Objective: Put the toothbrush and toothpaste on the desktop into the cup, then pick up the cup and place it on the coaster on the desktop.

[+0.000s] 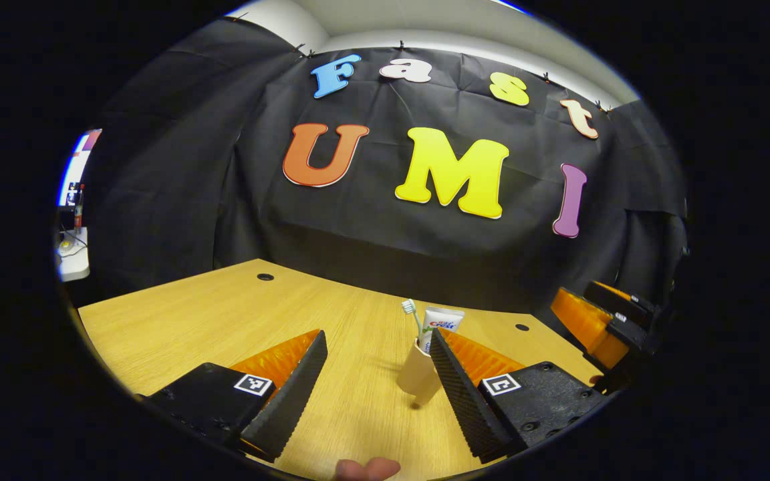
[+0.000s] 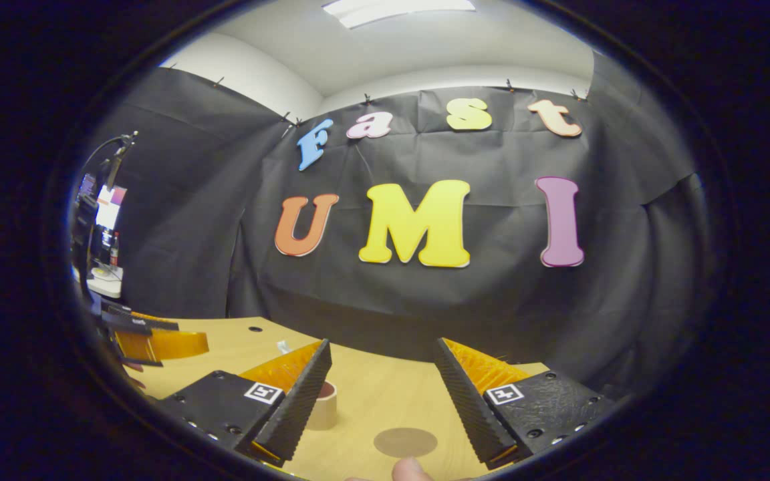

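Where black cloth hangs, wooden desktop (image 1: 211,321), round coaster (image 2: 405,442)

A light wooden desktop (image 1: 211,314) carries a cream cup (image 1: 417,375), standing just beside the left gripper's (image 1: 378,374) right finger. In the right gripper view, a round brownish coaster (image 2: 405,442) lies flat between that gripper's (image 2: 381,387) fingers; the cup, partly hidden, seems apart from it.
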